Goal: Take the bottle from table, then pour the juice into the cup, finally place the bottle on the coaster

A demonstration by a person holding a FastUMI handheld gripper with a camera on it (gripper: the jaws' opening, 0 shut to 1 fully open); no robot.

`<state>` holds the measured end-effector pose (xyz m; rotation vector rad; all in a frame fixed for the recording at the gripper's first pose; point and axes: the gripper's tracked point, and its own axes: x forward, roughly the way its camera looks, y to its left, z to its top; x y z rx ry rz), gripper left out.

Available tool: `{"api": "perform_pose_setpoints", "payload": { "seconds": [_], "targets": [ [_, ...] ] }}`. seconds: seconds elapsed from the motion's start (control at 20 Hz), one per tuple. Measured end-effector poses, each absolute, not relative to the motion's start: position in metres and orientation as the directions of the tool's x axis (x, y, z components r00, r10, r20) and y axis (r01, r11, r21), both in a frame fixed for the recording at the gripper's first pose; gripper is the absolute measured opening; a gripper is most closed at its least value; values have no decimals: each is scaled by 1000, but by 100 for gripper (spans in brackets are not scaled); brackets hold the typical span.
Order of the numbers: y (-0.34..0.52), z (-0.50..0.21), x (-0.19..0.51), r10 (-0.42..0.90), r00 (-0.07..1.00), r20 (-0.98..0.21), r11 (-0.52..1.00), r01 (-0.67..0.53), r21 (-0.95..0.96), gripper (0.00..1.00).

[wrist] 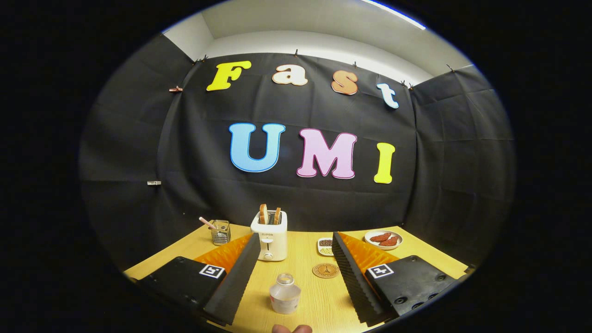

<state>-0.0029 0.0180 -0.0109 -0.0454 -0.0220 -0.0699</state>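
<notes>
A small clear bottle (285, 293) with no cap stands upright on the wooden table (319, 296), between my two fingers and near their base. My gripper (294, 240) is open wide, and neither finger touches the bottle. A round brown coaster (325, 270) lies flat just right of and beyond the bottle, close to the right finger (351, 273). A clear glass cup (221, 231) with a stick in it stands beyond the left finger (238, 277), at the table's far left.
A white toaster (269, 240) holding two bread slices stands beyond the bottle, by the left fingertip. A small white dish of seeds (325, 246) sits near the right fingertip. A plate of red food (383, 239) rests far right. Fingertips of a hand (291, 329) show below the bottle.
</notes>
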Motion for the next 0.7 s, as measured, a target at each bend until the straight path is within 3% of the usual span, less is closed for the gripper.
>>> {"api": "perform_pose_setpoints", "payload": {
  "seconds": [0.35,0.7],
  "targets": [
    [13,-18,-9,-98,993,70,995,98,10,95],
    [-7,-81,-8,-179,984,17,984,178,14,96]
  ]
}}
